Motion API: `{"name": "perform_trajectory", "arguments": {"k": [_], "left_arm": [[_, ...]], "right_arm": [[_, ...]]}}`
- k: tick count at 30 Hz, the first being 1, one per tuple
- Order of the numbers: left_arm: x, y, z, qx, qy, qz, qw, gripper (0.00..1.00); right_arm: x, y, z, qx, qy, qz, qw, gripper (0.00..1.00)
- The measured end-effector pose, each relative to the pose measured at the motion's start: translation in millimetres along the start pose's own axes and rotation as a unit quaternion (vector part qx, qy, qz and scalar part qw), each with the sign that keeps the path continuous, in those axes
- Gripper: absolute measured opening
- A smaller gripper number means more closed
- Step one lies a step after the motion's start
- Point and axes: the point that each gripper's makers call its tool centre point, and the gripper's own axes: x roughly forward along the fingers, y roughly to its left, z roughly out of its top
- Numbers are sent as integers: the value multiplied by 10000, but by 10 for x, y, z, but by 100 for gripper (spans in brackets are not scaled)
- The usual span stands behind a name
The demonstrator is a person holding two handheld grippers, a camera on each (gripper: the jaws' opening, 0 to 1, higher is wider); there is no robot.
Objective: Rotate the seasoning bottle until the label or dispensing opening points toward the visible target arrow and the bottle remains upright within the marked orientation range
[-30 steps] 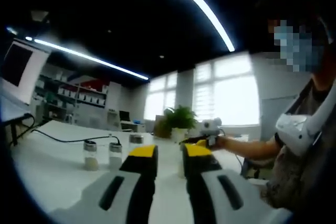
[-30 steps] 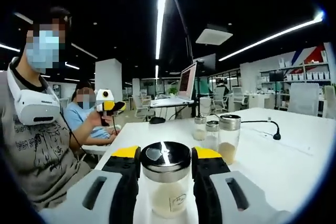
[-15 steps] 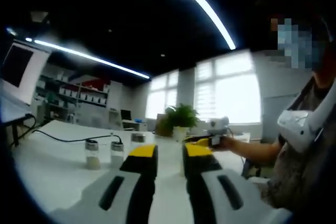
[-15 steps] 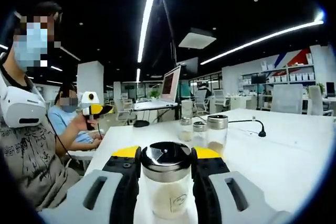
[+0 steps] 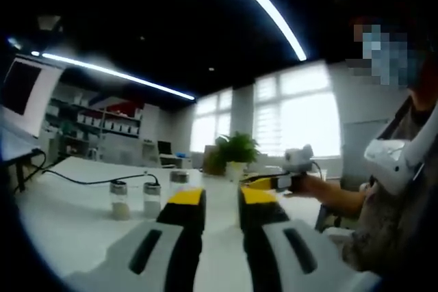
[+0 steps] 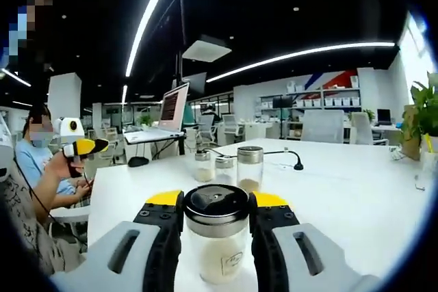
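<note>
Right gripper (image 6: 215, 211) jaws pinch the seasoning bottle (image 6: 216, 237) upright at 6 o'clock over the white worktop (image 6: 356, 196); three jars (image 6: 224, 169) at 12. Left gripper (image 5: 220, 200) jaws nearly together, holding nothing.

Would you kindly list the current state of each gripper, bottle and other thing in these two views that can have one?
right gripper: shut on the seasoning bottle
seasoning bottle: upright, lid on, partly filled with pale powder
left gripper: jaws close together, nothing between them
three other bottles: upright on the table, capped
laptop: open, screen lit
</note>
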Motion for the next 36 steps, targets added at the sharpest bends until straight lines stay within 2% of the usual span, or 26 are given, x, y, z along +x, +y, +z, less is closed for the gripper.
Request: {"name": "perform_trajectory", "arguments": {"k": [7, 16, 26, 31, 33, 36], "left_arm": [[-13, 21, 1, -29, -35, 50, 10000, 20], [-3, 7, -24, 77, 57, 73, 9999, 20], [5, 10, -27, 161, 92, 106, 9998, 20], [15, 1, -43, 144, 110, 81, 9998, 20], [15, 0, -44, 137, 106, 77, 9998, 20], [2, -3, -30, 134, 97, 55, 9998, 20]], "right_arm": [[-13, -19, 7, 35, -51, -397, 9992, 37], [-24, -34, 11, 70, -88, -927, 9956, 37], [-29, -60, 12, 9, -108, -1115, 9937, 37], [-20, -70, 19, -167, -89, -915, 9956, 38], [-5, -45, 0, -500, 48, -587, 9970, 38], [-2, -30, 20, -244, 22, -95, 9997, 39]]}}
